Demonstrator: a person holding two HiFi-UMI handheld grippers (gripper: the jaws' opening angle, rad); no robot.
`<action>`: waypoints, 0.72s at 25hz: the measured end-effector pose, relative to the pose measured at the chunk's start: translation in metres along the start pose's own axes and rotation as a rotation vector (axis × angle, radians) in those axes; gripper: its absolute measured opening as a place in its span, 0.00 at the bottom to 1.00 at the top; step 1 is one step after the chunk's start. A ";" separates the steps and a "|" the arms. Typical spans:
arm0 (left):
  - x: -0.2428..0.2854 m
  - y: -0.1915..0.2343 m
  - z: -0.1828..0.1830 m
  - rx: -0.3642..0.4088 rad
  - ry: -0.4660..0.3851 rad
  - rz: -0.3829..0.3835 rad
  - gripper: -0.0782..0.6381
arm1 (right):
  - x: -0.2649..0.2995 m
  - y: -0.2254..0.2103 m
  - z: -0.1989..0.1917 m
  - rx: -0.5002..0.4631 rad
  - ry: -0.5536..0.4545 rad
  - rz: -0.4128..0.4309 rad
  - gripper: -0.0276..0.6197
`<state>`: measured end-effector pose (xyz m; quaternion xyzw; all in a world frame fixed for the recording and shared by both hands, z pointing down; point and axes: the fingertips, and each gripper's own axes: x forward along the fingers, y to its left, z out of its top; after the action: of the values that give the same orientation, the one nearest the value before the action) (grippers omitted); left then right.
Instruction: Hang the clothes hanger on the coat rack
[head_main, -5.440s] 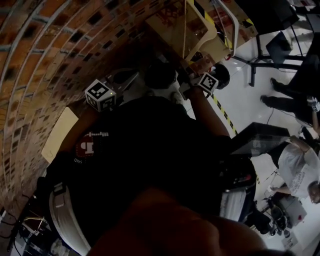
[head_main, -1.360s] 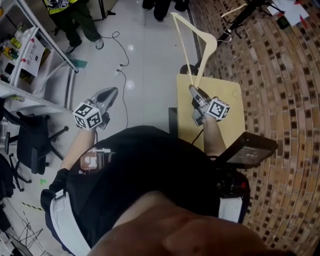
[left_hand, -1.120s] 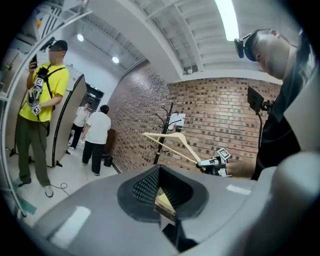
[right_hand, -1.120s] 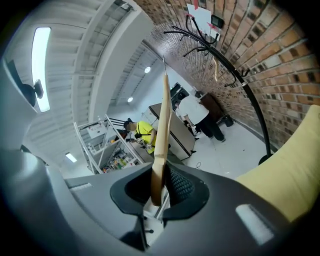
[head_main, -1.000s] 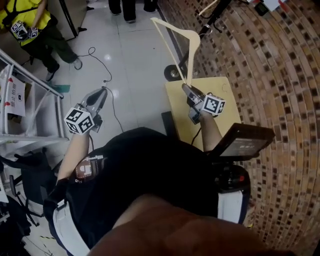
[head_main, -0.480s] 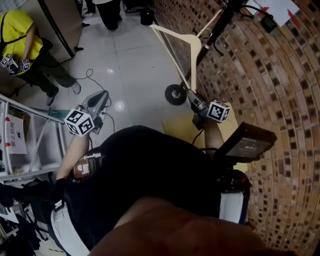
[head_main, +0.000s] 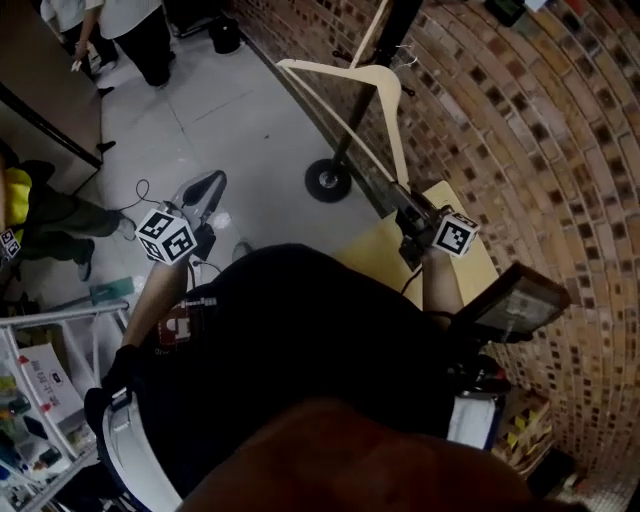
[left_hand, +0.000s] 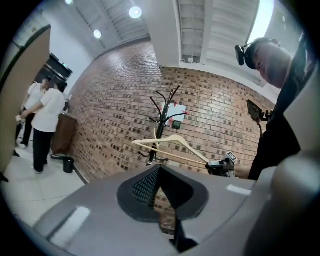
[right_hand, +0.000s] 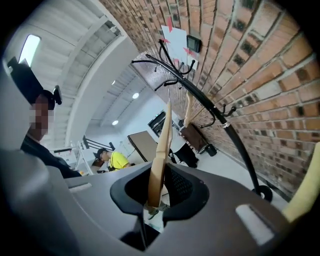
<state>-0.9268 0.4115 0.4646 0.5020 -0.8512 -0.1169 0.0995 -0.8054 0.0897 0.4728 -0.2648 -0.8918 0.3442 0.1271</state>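
In the head view my right gripper (head_main: 403, 212) is shut on one arm end of a pale wooden clothes hanger (head_main: 352, 82), which sticks up and away from it towards the wall. The black coat rack (head_main: 388, 30) stands just behind the hanger, its round foot (head_main: 328, 180) on the floor. In the right gripper view the hanger (right_hand: 160, 150) rises from between the jaws, and the coat rack's curved hooks (right_hand: 172, 67) spread out above it. My left gripper (head_main: 204, 190) is shut and empty, off to the left over the floor. In its own view the hanger (left_hand: 170, 145) hangs in front of the coat rack (left_hand: 161, 112).
A brick wall (head_main: 520, 120) runs along the right. A yellow tabletop (head_main: 395, 255) lies under my right arm. People (head_main: 140, 40) stand at the far left, another in yellow (head_main: 20, 195) is nearer, and a metal shelf frame (head_main: 45, 318) stands at lower left.
The view has swung towards the brick wall and the coat rack now stands close behind the hanger. The right gripper still holds the hanger; both grippers have moved sideways.
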 end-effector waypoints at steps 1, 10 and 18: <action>0.015 0.007 0.001 -0.005 0.005 -0.044 0.10 | -0.004 -0.002 0.003 -0.003 -0.025 -0.031 0.14; 0.108 0.088 0.022 -0.036 0.089 -0.374 0.10 | -0.016 0.008 0.033 -0.034 -0.300 -0.331 0.14; 0.164 0.117 0.026 -0.064 0.148 -0.572 0.10 | -0.051 0.058 0.022 -0.028 -0.564 -0.432 0.14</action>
<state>-1.1094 0.3253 0.4830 0.7251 -0.6616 -0.1299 0.1401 -0.7495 0.0850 0.4150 0.0334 -0.9318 0.3567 -0.0580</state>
